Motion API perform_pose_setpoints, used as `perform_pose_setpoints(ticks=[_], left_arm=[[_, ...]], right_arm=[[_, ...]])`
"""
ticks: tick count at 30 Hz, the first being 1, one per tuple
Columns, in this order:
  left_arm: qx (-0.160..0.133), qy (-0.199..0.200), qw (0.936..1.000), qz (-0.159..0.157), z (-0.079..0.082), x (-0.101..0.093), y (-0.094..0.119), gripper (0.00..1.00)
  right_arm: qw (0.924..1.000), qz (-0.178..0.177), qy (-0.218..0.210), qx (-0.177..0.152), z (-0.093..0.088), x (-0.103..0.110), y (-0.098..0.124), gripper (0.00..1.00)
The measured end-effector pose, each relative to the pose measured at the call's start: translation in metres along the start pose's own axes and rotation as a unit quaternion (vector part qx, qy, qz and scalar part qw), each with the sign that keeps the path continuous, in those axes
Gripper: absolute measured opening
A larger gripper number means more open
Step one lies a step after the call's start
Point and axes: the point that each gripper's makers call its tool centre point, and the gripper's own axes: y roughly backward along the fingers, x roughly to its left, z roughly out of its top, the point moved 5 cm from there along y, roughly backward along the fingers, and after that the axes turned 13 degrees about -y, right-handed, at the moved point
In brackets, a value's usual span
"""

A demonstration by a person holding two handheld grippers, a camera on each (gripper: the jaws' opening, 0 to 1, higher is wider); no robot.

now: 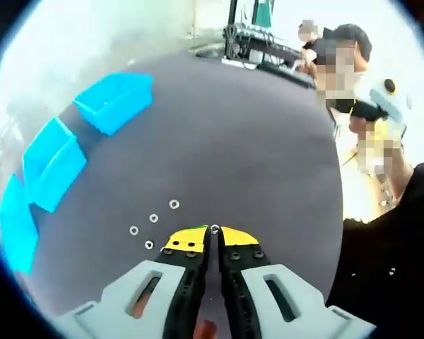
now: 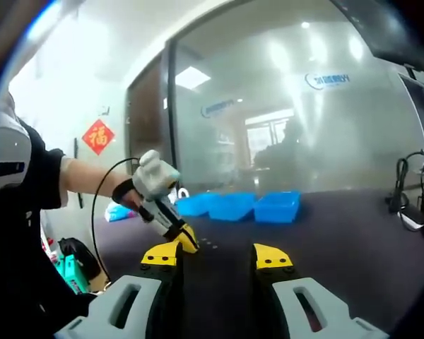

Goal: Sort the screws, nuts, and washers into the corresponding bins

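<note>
Yellow-tipped left gripper (image 1: pixel 213 236) pinches a nut (image 1: pixel 214 229) (right gripper (image 2: pixel 216 256) agape).

right gripper (image 2: pixel 217 256) open; left gripper (image 2: pixel 187 240) tips at table (image 2: pixel 353 233); blue bins (image 2: pixel 238 205) beyond.

I see bright, washed-out daylight at the far left of the left gripper view. Ceiling lights glare on the glass wall (image 2: pixel 283 106) in the right gripper view. Fisheye bending smears both edges.
</note>
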Motion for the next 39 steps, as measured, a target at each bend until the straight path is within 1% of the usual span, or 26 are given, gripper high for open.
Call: perform_pose_setpoints(ticks=[3, 6, 7, 9, 10, 11, 12, 13, 14, 15, 16, 18, 19, 20, 21, 22, 23, 25, 27, 29, 30, 31, 32, 34, 37, 39], left_arm=[[-0.046, 0.021, 0.9986, 0.013, 0.006, 0.002, 0.010, 0.05], [-0.088, 0.025, 0.9947, 0.047, 0.010, 0.010, 0.023, 0.05], [-0.112, 0.020, 0.9915, 0.062, 0.012, 0.013, 0.029, 0.05], [-0.147, 0.042, 0.9851, 0.079, 0.014, 0.019, 0.040, 0.05], [-0.148, 0.045, 0.9842, 0.087, 0.012, 0.020, 0.043, 0.05], [-0.151, 0.041, 0.9820, 0.106, 0.010, 0.021, 0.047, 0.05], [-0.158, 0.024, 0.9796, 0.122, 0.009, 0.021, 0.051, 0.05], [-0.175, 0.020, 0.9751, 0.134, 0.010, 0.020, 0.055, 0.05], [-0.205, 0.030, 0.9677, 0.144, 0.011, 0.017, 0.060, 0.05], [-0.225, 0.041, 0.9625, 0.146, 0.011, 0.013, 0.063, 0.05], [-0.239, 0.045, 0.9591, 0.145, 0.011, 0.008, 0.067, 0.05], [-0.271, 0.051, 0.9477, 0.161, 0.014, 0.002, 0.075, 0.05], [-0.292, 0.047, 0.9402, 0.169, 0.015, 0.002, 0.082, 0.05], [-0.300, 0.044, 0.9377, 0.170, 0.014, -0.001, 0.085, 0.05], [-0.308, 0.042, 0.9330, 0.182, 0.014, -0.002, 0.088, 0.05], [-0.311, 0.039, 0.9312, 0.185, 0.013, -0.004, 0.091, 0.05], [-0.319, 0.039, 0.9274, 0.191, 0.012, -0.006, 0.094, 0.05], [-0.341, 0.045, 0.9189, 0.193, 0.011, -0.006, 0.102, 0.05], [-0.367, 0.053, 0.9066, 0.201, 0.010, -0.004, 0.110, 0.05], [-0.367, 0.058, 0.9030, 0.216, 0.004, 0.001, 0.115, 0.05], [-0.369, 0.061, 0.8994, 0.226, 0.001, 0.005, 0.119, 0.05], [-0.375, 0.068, 0.8939, 0.236, -0.002, 0.009, 0.123, 0.05], [-0.370, 0.069, 0.8921, 0.249, -0.006, 0.016, 0.127, 0.05], [-0.367, 0.068, 0.8844, 0.280, -0.012, 0.029, 0.136, 0.05], [-0.368, 0.073, 0.8761, 0.303, -0.019, 0.050, 0.146, 0.05], [-0.367, 0.087, 0.8709, 0.315, -0.025, 0.064, 0.151, 0.05]], right_arm=[[1.0000, 0.003, 0.004, 0.000, 0.003, 0.003, -0.001, 0.34], [1.0000, 0.005, 0.007, -0.001, 0.004, 0.005, -0.002, 0.34], [0.9999, 0.005, 0.009, 0.000, 0.004, 0.006, -0.002, 0.34], [0.9999, 0.006, 0.011, -0.001, 0.005, 0.008, -0.003, 0.34], [0.9999, 0.006, 0.012, -0.002, 0.006, 0.008, -0.004, 0.34], [0.9999, 0.006, 0.013, -0.002, 0.007, 0.009, -0.004, 0.34], [0.9999, 0.006, 0.015, -0.003, 0.007, 0.009, -0.004, 0.34], [0.9999, 0.007, 0.016, -0.004, 0.008, 0.010, -0.005, 0.34], [0.9998, 0.007, 0.016, -0.005, 0.009, 0.010, -0.005, 0.34], [0.9998, 0.006, 0.017, -0.005, 0.010, 0.010, -0.005, 0.34], [0.9998, 0.007, 0.018, -0.006, 0.012, 0.011, -0.006, 0.34], [0.9998, 0.008, 0.020, -0.006, 0.014, 0.013, -0.006, 0.34], [0.9997, 0.008, 0.023, -0.005, 0.015, 0.014, -0.006, 0.34], [0.9997, 0.008, 0.024, -0.005, 0.015, 0.014, -0.006, 0.34], [0.9997, 0.009, 0.024, -0.005, 0.016, 0.015, -0.006, 0.34], [0.9996, 0.009, 0.025, -0.005, 0.016, 0.015, -0.006, 0.34], [0.9996, 0.009, 0.027, -0.005, 0.016, 0.016, -0.007, 0.34], [0.9995, 0.009, 0.028, -0.005, 0.017, 0.017, -0.007, 0.34], [0.9995, 0.009, 0.030, -0.006, 0.018, 0.017, -0.007, 0.34], [0.9995, 0.008, 0.031, -0.007, 0.018, 0.018, -0.007, 0.34], [0.9995, 0.009, 0.031, -0.007, 0.019, 0.018, -0.007, 0.34], [0.9994, 0.009, 0.032, -0.007, 0.019, 0.019, -0.007, 0.34], [0.9994, 0.009, 0.032, -0.007, 0.020, 0.019, -0.006, 0.34], [0.9993, 0.010, 0.034, -0.008, 0.022, 0.021, -0.006, 0.34], [0.9992, 0.012, 0.036, -0.010, 0.023, 0.022, -0.006, 0.34], [0.9992, 0.014, 0.035, -0.011, 0.023, 0.023, -0.007, 0.34]])
